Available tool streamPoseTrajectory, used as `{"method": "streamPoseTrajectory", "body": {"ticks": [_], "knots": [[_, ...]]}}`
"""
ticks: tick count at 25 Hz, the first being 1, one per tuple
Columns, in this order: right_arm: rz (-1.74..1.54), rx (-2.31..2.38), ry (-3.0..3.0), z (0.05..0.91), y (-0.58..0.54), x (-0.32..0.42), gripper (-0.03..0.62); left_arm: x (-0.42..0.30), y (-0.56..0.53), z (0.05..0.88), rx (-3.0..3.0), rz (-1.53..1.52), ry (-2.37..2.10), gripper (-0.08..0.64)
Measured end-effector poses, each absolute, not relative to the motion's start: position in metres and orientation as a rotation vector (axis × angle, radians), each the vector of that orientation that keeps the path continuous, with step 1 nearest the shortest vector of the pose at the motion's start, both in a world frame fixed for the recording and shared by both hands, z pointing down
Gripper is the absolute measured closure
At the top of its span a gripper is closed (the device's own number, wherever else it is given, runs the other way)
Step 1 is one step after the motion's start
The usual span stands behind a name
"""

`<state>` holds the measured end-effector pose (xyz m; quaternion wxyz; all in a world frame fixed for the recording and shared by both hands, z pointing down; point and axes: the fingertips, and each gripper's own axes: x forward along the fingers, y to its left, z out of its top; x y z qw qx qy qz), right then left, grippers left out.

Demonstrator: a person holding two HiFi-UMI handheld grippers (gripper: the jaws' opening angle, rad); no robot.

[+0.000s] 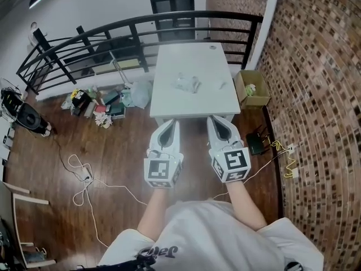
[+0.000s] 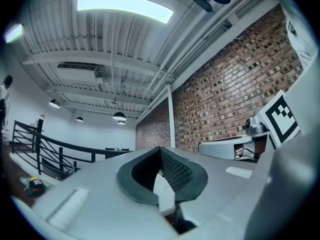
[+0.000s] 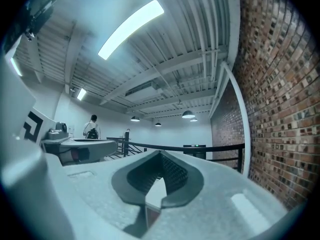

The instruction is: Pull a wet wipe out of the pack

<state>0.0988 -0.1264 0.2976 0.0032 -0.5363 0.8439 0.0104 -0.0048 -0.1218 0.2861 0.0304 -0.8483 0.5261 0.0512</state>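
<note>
On the white table (image 1: 169, 103) lies the wet wipe pack (image 1: 186, 83), clear and crinkly, near the middle. A small white scrap (image 1: 221, 84) rests to its right. My left gripper (image 1: 171, 122) and right gripper (image 1: 218, 119) hover side by side over the table's near edge, well short of the pack. Both point level towards the far side. In the left gripper view the left gripper (image 2: 160, 149) has its jaws together with nothing in them. The right gripper (image 3: 160, 153) looks the same in the right gripper view. Neither gripper view shows the pack.
A black railing (image 1: 113, 33) curves behind the table. A cardboard box (image 1: 252, 88) stands at the table's right, next to the brick wall (image 1: 316, 83). Bags and clutter (image 1: 101, 101) lie on the floor at the left, with white cables (image 1: 84, 176) nearer me.
</note>
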Motion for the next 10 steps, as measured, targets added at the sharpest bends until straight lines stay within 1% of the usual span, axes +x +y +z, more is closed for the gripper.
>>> {"method": "streamPoseTrajectory", "body": {"ticks": [10], "knots": [[0.013, -1.674, 2.666, 0.307, -0.116, 0.102, 0.601, -0.001, -0.115, 0.299, -2.632, 0.15, 1.634, 0.545]]}}
